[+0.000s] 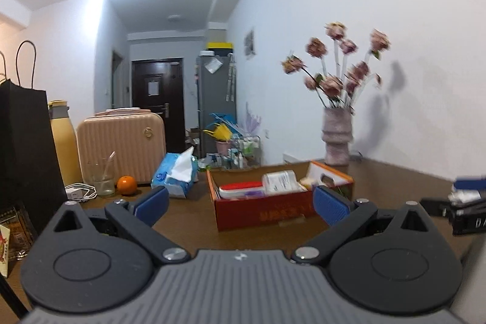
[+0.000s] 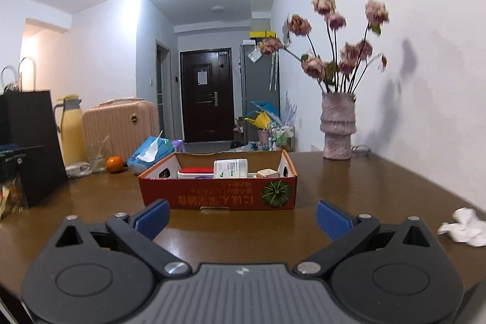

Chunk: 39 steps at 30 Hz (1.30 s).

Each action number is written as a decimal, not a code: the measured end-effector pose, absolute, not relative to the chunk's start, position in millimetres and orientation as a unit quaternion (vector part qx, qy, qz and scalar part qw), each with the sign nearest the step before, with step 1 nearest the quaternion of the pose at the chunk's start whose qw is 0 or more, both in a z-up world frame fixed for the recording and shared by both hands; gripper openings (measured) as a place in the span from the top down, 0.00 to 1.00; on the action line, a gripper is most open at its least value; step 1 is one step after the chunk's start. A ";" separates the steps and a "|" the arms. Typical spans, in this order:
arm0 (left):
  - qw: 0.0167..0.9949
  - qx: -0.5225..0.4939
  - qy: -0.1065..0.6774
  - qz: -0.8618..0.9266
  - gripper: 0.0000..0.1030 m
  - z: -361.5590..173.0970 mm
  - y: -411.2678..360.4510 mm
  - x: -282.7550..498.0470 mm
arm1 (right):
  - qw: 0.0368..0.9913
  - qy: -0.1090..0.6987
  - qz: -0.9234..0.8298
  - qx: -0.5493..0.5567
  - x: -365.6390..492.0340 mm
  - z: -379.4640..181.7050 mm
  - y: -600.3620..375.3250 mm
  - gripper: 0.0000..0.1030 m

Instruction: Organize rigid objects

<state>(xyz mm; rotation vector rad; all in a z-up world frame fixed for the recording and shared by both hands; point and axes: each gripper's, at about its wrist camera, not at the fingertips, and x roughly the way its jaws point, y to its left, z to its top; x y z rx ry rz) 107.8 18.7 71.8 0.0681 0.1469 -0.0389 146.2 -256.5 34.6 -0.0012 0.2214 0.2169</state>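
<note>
I am looking out over a brown wooden table (image 2: 349,190), and off to the far left of my right gripper a black paper bag (image 2: 33,141) is standing, with a yellow thermos jug (image 2: 71,132) and a ribbed pink suitcase (image 2: 121,126) beyond it. A small orange fruit (image 2: 114,164) and a blue pack of tissues (image 2: 150,154) are lying further along. Dead ahead of both grippers the open red cardboard box (image 2: 218,193) is sitting flat, pumpkin picture facing me, holding a red-and-white case (image 2: 196,171), a white labelled bottle (image 2: 231,168) lying on its side and a cream block (image 2: 267,172). My left gripper (image 1: 240,204) is hanging with fingers spread, empty. My right gripper (image 2: 241,217) is likewise gaping, gripping nothing. Ahead to the right a pink ribbed vase of dried roses (image 2: 337,123) is standing; a crumpled white tissue (image 2: 464,226) is lying just right.
</note>
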 end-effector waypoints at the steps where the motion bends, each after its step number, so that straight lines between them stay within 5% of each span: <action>1: 0.996 0.035 0.075 -0.018 0.00 67.2 16.7 100.7 | 0.989 0.105 0.101 -0.006 136.5 33.7 -255.8 0.00; 15: 0.998 0.032 0.054 -0.011 0.00 23.5 5.7 8.4 | 0.991 0.105 0.075 0.017 33.2 8.0 -236.9 0.00; 39: 0.996 0.031 0.076 -0.030 0.00 17.3 7.0 15.5 | 0.989 0.106 0.103 -0.006 24.1 9.8 -216.4 0.00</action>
